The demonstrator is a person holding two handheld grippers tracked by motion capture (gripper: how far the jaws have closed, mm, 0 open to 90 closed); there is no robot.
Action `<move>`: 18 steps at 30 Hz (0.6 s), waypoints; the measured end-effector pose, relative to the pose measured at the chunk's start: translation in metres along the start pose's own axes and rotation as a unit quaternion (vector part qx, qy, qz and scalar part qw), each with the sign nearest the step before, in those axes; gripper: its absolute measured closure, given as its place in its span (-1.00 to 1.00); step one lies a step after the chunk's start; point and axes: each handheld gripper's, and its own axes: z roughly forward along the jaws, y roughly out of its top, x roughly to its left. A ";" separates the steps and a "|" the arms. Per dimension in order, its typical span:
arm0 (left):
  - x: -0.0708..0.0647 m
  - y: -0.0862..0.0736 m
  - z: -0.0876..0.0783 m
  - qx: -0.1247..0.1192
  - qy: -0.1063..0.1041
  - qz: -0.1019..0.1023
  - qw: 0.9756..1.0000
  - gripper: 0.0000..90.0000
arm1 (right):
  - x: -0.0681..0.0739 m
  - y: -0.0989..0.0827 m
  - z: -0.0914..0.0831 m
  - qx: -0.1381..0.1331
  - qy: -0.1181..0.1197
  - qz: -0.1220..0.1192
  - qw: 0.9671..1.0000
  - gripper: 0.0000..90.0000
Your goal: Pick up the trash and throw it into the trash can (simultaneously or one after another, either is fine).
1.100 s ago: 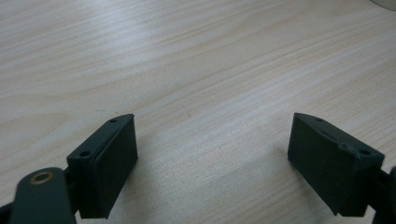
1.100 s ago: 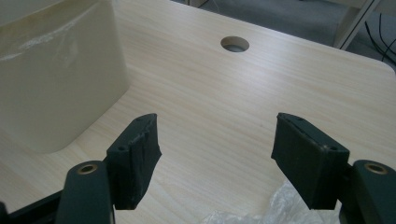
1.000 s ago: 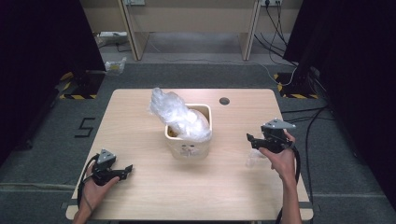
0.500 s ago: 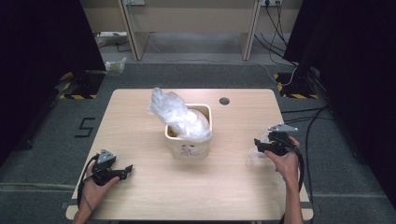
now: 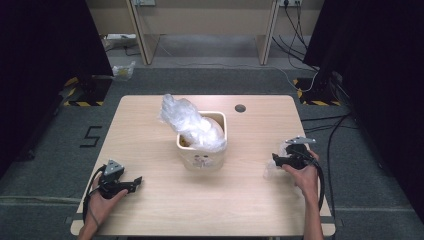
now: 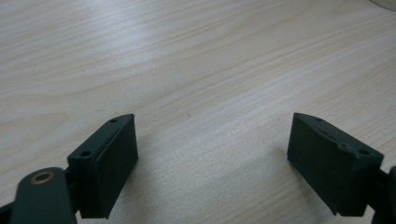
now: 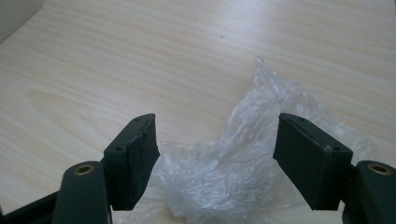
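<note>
A cream square bin (image 5: 202, 159) stands mid-table with a crumpled clear plastic bag (image 5: 187, 120) bulging out of its top and leaning to the left. A smaller crumpled piece of clear plastic (image 7: 243, 154) lies on the table at the right (image 5: 271, 170). My right gripper (image 5: 276, 161) hangs just over it, jaws open on either side of the plastic (image 7: 217, 128) without pressing it. My left gripper (image 5: 134, 183) rests at the near left, open over bare wood (image 6: 212, 126), nothing between its jaws.
The wooden table (image 5: 150, 120) has a small dark round hole (image 5: 240, 108) at the back right. The bin's corner (image 7: 14, 14) shows far up-left in the right gripper view. Cables (image 5: 325, 125) run over the floor to the right.
My right gripper has sunk toward the table and shifted slightly nearer, down over the small plastic piece. The left gripper, the bin and its bag have not moved.
</note>
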 end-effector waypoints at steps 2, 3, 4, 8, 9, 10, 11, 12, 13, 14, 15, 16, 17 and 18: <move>0.000 0.000 0.000 0.000 0.000 0.000 1.000 -0.66 | -0.001 -0.002 0.003 0.006 0.000 0.003 1.000 -0.33; 0.000 0.000 0.000 0.000 0.000 0.000 1.000 -0.66 | -0.001 -0.003 0.005 0.009 0.000 0.003 1.000 -0.33; 0.000 0.000 0.000 0.000 0.000 0.000 1.000 -0.66 | -0.002 -0.004 0.006 0.012 -0.001 0.006 1.000 -0.33; 0.000 0.000 0.000 0.000 0.000 0.000 1.000 -0.66 | -0.003 -0.009 0.012 0.021 0.000 0.008 1.000 -0.33; 0.000 0.000 0.000 0.000 0.000 0.000 1.000 -0.66 | -0.003 -0.009 0.013 0.023 0.000 0.011 1.000 -0.33; 0.000 0.000 0.000 0.000 0.000 0.000 1.000 -0.66 | -0.003 -0.009 0.013 0.023 0.000 0.010 1.000 -0.33; 0.000 0.000 0.000 0.000 0.000 0.000 1.000 -0.66 | -0.003 -0.010 0.014 0.024 0.000 0.008 1.000 -0.33; 0.000 0.000 0.000 0.000 0.000 0.000 1.000 -0.66 | -0.003 -0.010 0.014 0.027 0.002 0.007 1.000 -0.33; 0.000 0.000 0.000 0.000 0.000 0.000 1.000 -0.66 | -0.003 -0.011 0.015 0.028 0.000 0.005 1.000 -0.32; 0.000 0.000 0.000 0.000 0.000 0.000 1.000 -0.66 | -0.003 -0.011 0.015 0.029 0.000 0.006 1.000 -0.31; 0.000 0.000 0.000 0.001 0.001 0.001 1.000 -0.66 | -0.003 -0.012 0.016 0.028 0.001 0.006 1.000 -0.30; 0.000 0.000 0.000 0.001 0.000 0.001 1.000 -0.66 | -0.003 -0.012 0.017 0.029 0.002 0.006 1.000 -0.29; 0.000 0.000 0.000 0.000 0.000 0.000 1.000 -0.66 | -0.003 -0.013 0.017 0.029 0.003 0.007 1.000 -0.29; 0.000 0.000 0.000 0.000 0.000 0.000 1.000 -0.66 | -0.003 -0.013 0.017 0.027 0.003 0.007 1.000 -0.29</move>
